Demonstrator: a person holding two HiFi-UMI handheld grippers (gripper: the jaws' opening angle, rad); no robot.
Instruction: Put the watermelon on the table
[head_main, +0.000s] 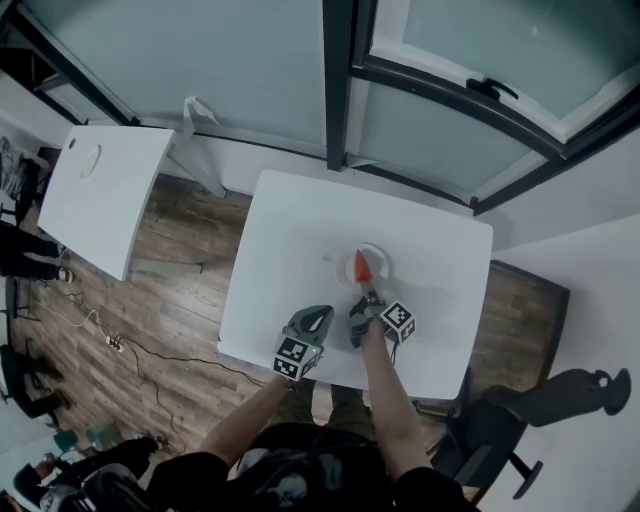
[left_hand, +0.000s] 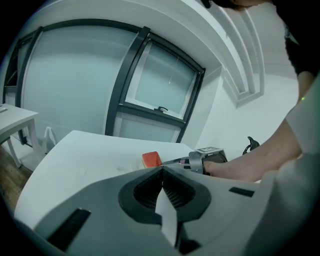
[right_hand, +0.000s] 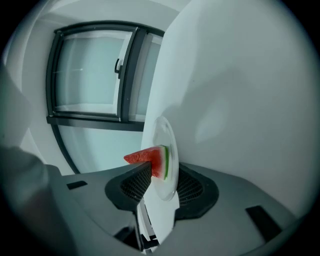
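Holding the left tongs (left_hand: 161, 169) clenched, tips pressing together on nothing, above the near part of the white desk (head_main: 290, 225); pointing them across it toward the watermelon (left_hand: 151, 159); holding the right tongs (right_hand: 164, 170) just beside them, spread wide and rolled onto one side; reaching these up to the watermelon, a red wedge resting rind-down on a clear plate (head_main: 382, 257) near the middle of the desk; setting one pad (right_hand: 134, 186) right at the red flesh, contact not clear, the other standing apart beyond the plate's rim; gripping nothing; looking down past a smaller desk (head_main: 105, 185) at far left, wooden floor (head_main: 185, 285), a dark-framed frosted window (head_main: 440, 110) behind, a dark chair (head_main: 500, 420) at right.
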